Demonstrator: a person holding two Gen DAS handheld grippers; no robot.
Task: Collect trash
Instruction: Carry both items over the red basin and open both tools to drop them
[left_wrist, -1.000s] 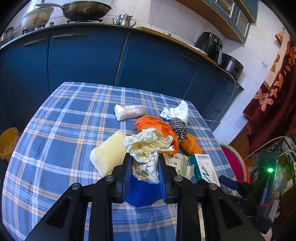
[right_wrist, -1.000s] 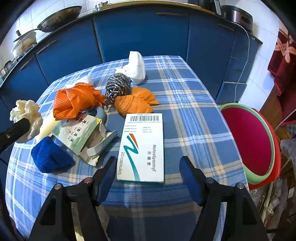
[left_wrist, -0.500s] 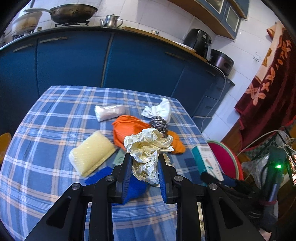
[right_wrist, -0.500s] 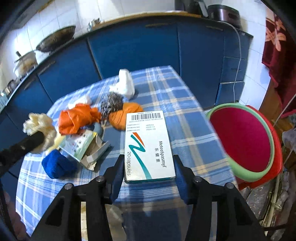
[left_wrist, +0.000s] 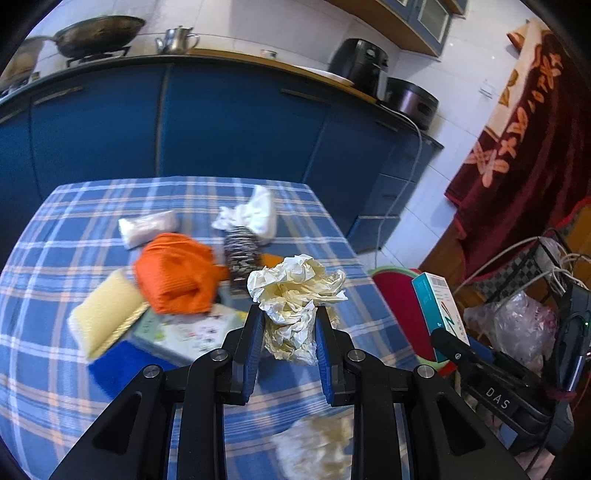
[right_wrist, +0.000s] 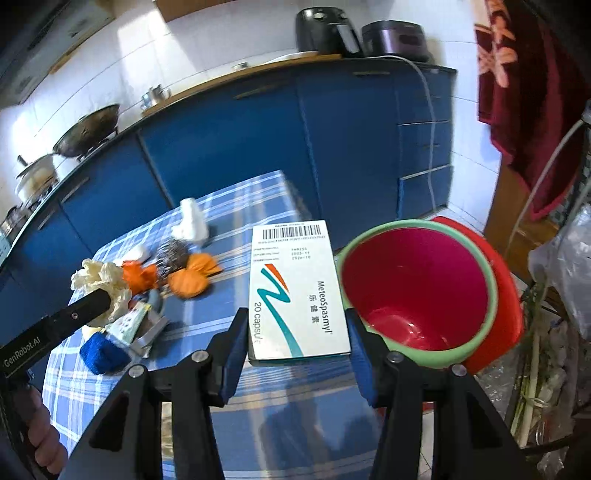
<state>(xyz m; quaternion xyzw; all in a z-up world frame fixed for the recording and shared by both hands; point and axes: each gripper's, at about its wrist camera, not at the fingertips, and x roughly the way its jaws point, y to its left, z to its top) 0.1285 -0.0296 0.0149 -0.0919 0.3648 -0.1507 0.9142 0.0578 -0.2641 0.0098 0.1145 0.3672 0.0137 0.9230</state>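
Note:
My left gripper (left_wrist: 290, 325) is shut on a crumpled cream paper ball (left_wrist: 297, 291) and holds it above the blue checked table (left_wrist: 55, 236); the ball also shows in the right wrist view (right_wrist: 101, 282). My right gripper (right_wrist: 297, 339) is shut on a white medicine box (right_wrist: 295, 288), lifted off the table near the right edge, beside a red bucket with a green rim (right_wrist: 417, 295). The box (left_wrist: 439, 314) and bucket (left_wrist: 399, 295) show at right in the left wrist view.
On the table lie an orange cloth (left_wrist: 173, 273), a yellow sponge (left_wrist: 105, 317), a steel scourer (left_wrist: 242, 247), a white tissue (left_wrist: 255, 218), a plastic packet (left_wrist: 147, 225), a printed carton (left_wrist: 188, 332) and a blue cloth (right_wrist: 101, 352). Blue cabinets (left_wrist: 229, 122) stand behind.
My right gripper closed on the medicine box, lifted it off the table and carried it right toward the bucket. My left gripper moved right with the paper ball still held.

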